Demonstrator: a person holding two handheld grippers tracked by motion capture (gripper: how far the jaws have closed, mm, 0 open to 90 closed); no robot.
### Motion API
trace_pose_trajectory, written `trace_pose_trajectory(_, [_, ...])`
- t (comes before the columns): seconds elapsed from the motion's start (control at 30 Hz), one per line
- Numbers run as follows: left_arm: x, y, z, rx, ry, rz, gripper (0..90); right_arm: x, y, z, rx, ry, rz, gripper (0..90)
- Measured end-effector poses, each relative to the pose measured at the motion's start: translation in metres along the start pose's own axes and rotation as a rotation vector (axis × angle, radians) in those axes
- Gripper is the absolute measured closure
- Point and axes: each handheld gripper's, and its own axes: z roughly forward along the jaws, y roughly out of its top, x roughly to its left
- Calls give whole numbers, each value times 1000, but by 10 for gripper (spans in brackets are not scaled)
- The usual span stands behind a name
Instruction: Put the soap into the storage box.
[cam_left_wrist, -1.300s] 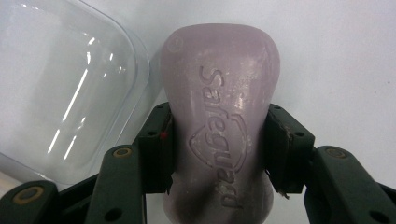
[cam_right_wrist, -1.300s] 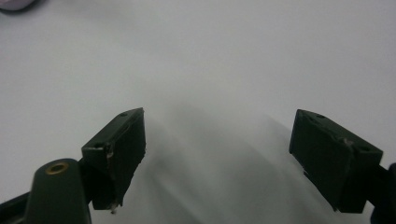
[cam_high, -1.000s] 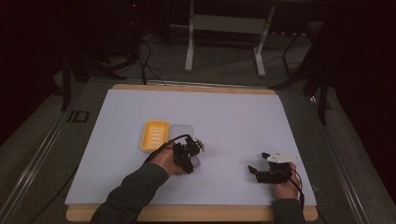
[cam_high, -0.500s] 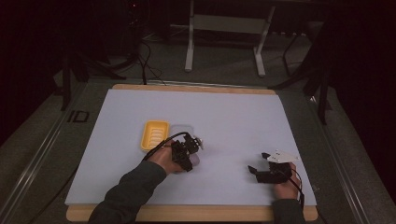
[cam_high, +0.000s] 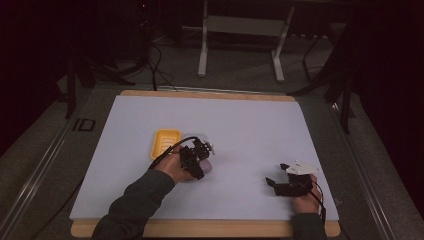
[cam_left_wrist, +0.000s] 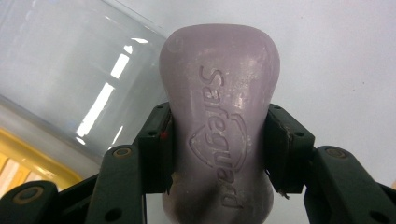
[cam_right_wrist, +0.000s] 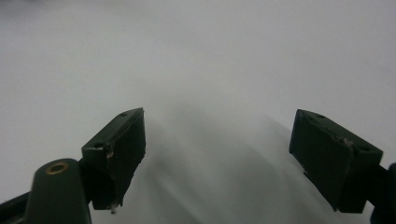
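**Left gripper clamps the lilac soap bar beside the yellow tray**

Since the earlier frames the left gripper (cam_high: 201, 156) has edged slightly right and toward the person, away from the shallow yellow plastic soap tray (cam_high: 165, 143); the right gripper (cam_high: 278, 176) has stayed where it was.

Taking the yellow tray as the landmark: it lies on the white sheet (cam_high: 240, 125) that covers the wooden table (cam_high: 200, 229), left of the middle. Touching the tray's right edge is a clear, rounded plastic lid or dish (cam_left_wrist: 70, 79), which the left gripper view shows just behind the tray's yellow rim. Just right of the tray, and a little nearer the person, the left gripper has its black jaws closed on a pale lilac, waisted bar of soap (cam_left_wrist: 219, 135) with raised lettering. The pads (cam_left_wrist: 159, 149) press the bar's narrow middle from both sides, and its wider end points past the jaws, beside the clear lid. Whether the bar touches the sheet, I cannot tell.

Well to the right of the tray and closer to the table's near edge, the right gripper rests low over bare white sheet. Its jaws stand wide apart with nothing between them.
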Motion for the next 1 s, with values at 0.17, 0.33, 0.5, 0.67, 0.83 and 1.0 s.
trace_pose_trajectory(0.17, [3, -1, -5, -6, 8, -4, 500, 0, 0, 0, -1, 0, -1, 182])
trace_pose_trajectory(0.33, [5, -1, -9, -7, 12, -6, 500, 0, 0, 0, -2, 0, -1, 182])
trace_pose_trajectory(0.5, [8, -2, -12, -11, 14, -11, 500, 0, 0, 0, -1, 0, -1, 182])
trace_pose_trajectory(0.67, [11, -3, -16, -13, 15, -12, 500, 0, 0, 0, -2, 1, -1, 182])
trace_pose_trajectory(0.83, [14, -3, -20, -22, 13, -18, 500, 0, 0, 0, -2, 1, -1, 182])
trace_pose_trajectory(1.0, [18, -4, -23, -26, 18, -26, 500, 0, 0, 0, 0, 1, 0, 182])
